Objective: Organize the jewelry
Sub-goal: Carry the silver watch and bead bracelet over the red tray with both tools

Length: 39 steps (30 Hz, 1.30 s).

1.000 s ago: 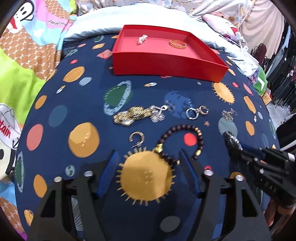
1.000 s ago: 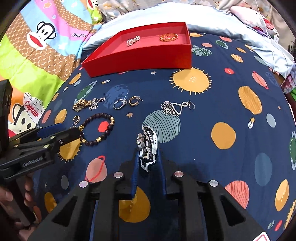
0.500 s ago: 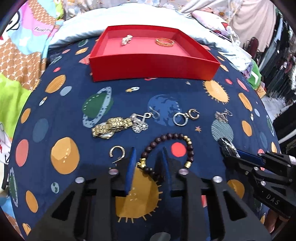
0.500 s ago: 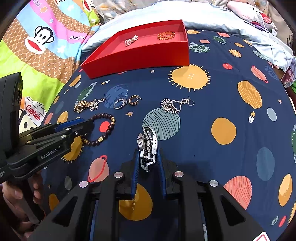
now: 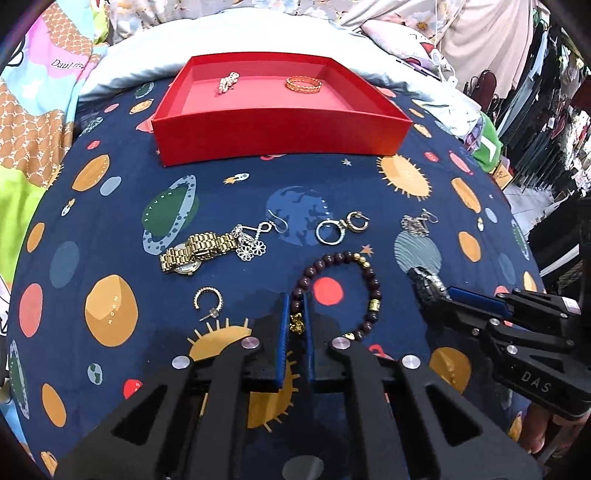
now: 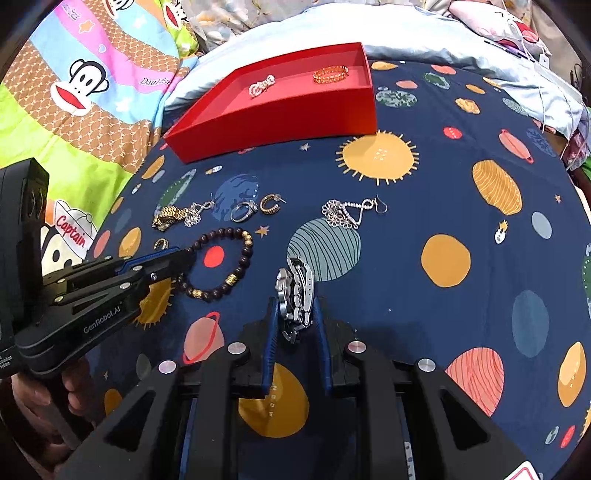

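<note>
My left gripper [image 5: 296, 301] is shut on the near side of a dark beaded bracelet [image 5: 369, 275] that lies on the planet-print cloth; it also shows in the right wrist view [image 6: 221, 264]. My right gripper [image 6: 295, 306] is shut on a silver link watch [image 6: 297, 288], also seen in the left wrist view [image 5: 426, 282]. A red tray [image 5: 280, 133] at the back holds a silver piece [image 5: 229, 81] and a gold bangle [image 5: 303, 84]. A gold watch [image 5: 195, 247], flower earrings [image 5: 255, 240], rings [image 5: 330, 230] and hoop earrings [image 5: 208, 301] lie loose.
A second flower earring [image 6: 347, 212] lies right of centre on the cloth. Colourful monkey-print bedding [image 6: 85, 85] is on the left and a pale pillow [image 5: 258, 33] behind the tray. Clothes racks [image 5: 546, 92] stand at the far right.
My left gripper moved forward and closed its fingers on the beaded bracelet's near side. My right gripper kept hold of the silver watch and barely moved.
</note>
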{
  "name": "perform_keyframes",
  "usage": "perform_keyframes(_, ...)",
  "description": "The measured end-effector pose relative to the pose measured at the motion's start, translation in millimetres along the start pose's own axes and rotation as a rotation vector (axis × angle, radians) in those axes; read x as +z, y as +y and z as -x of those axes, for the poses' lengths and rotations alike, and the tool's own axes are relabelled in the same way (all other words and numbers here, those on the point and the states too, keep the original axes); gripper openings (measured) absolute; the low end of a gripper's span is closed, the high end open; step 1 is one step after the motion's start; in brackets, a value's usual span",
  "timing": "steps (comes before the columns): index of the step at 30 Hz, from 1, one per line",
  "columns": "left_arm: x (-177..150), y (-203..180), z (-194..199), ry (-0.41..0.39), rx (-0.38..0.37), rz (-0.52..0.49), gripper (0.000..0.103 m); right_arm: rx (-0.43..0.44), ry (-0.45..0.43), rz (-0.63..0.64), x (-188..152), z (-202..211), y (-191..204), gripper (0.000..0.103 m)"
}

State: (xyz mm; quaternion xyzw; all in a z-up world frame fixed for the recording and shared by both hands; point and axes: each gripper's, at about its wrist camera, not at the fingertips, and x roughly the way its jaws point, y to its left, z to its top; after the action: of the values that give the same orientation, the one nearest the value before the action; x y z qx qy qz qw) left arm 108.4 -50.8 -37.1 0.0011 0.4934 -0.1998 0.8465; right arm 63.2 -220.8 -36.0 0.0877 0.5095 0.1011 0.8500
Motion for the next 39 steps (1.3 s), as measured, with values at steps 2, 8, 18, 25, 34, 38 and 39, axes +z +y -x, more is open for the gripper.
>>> perform_keyframes(2,-1,-1,5,-0.003,-0.015,0.004,0.007,0.002,-0.009,0.003,1,4,1,0.015)
perform_keyframes(8,-2,-5,19,-0.021,-0.031,-0.004,0.007,0.001,-0.022,0.004,0,9,2,0.008)
perform_keyframes(18,-7,1,20,-0.007,-0.021,0.017,0.007,-0.010,-0.036,0.013,-1,8,9,0.046)
perform_keyframes(25,-10,3,18,0.001,-0.016,0.020,0.007,-0.027,-0.001,0.050,0,-8,18,0.046)
perform_keyframes(34,-10,4,19,0.001,-0.026,0.024,0.007,-0.061,-0.002,0.068,1,-12,22,0.024)
perform_keyframes(38,-9,4,24,-0.009,-0.038,0.026,0.007,-0.043,-0.011,0.054,1,-7,22,0.024)
perform_keyframes(39,-8,3,26,-0.012,-0.041,0.027,0.007,-0.038,-0.015,0.051,1,-5,22,0.024)
